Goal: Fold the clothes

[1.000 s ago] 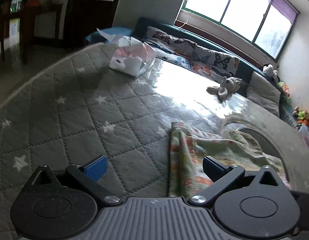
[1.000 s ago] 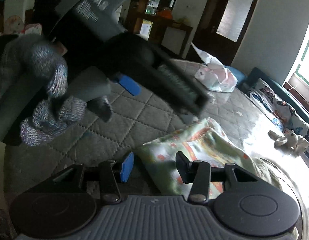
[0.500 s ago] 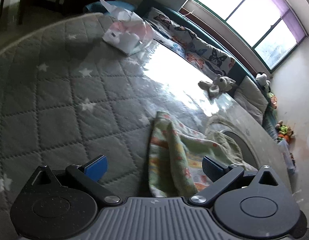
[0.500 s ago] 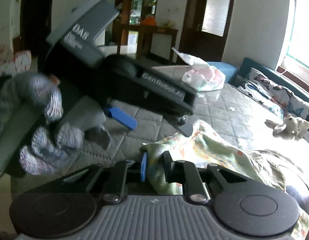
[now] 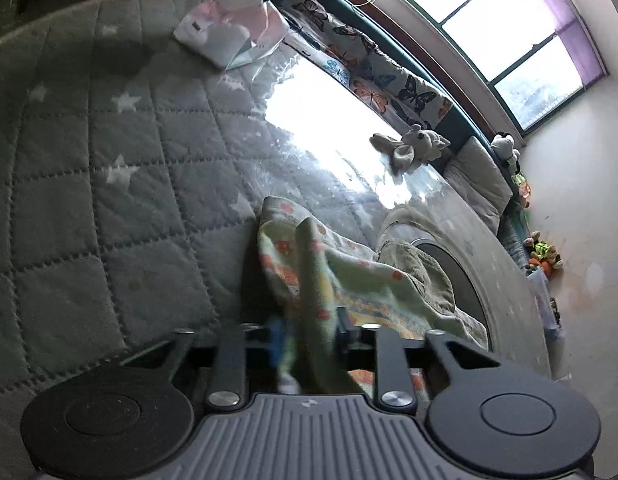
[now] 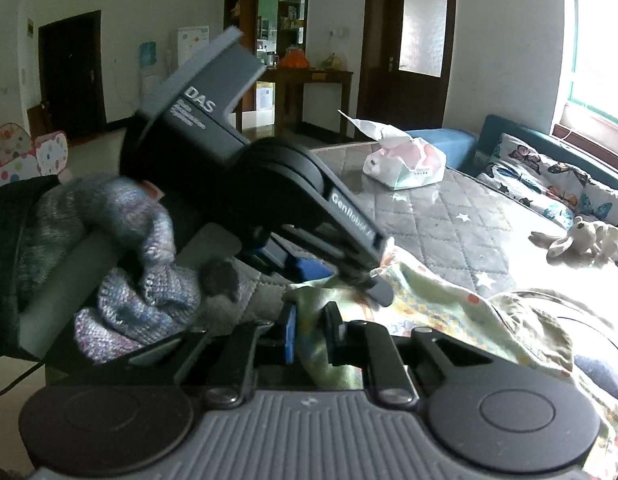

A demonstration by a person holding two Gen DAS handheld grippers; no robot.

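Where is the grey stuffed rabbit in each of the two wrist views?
Left wrist view: the grey stuffed rabbit lies upper right of centre, on the mattress near the butterfly cushions.
Right wrist view: it lies at the far right edge, mid-height.
Shared landmark: the white and pink bag.

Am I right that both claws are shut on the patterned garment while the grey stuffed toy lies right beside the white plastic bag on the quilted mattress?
Not quite: the stuffed toy lies far from the plastic bag, near the butterfly cushions, as the left wrist view shows. The rest holds: the left claw and right claw are both shut on the patterned garment on the quilted mattress.
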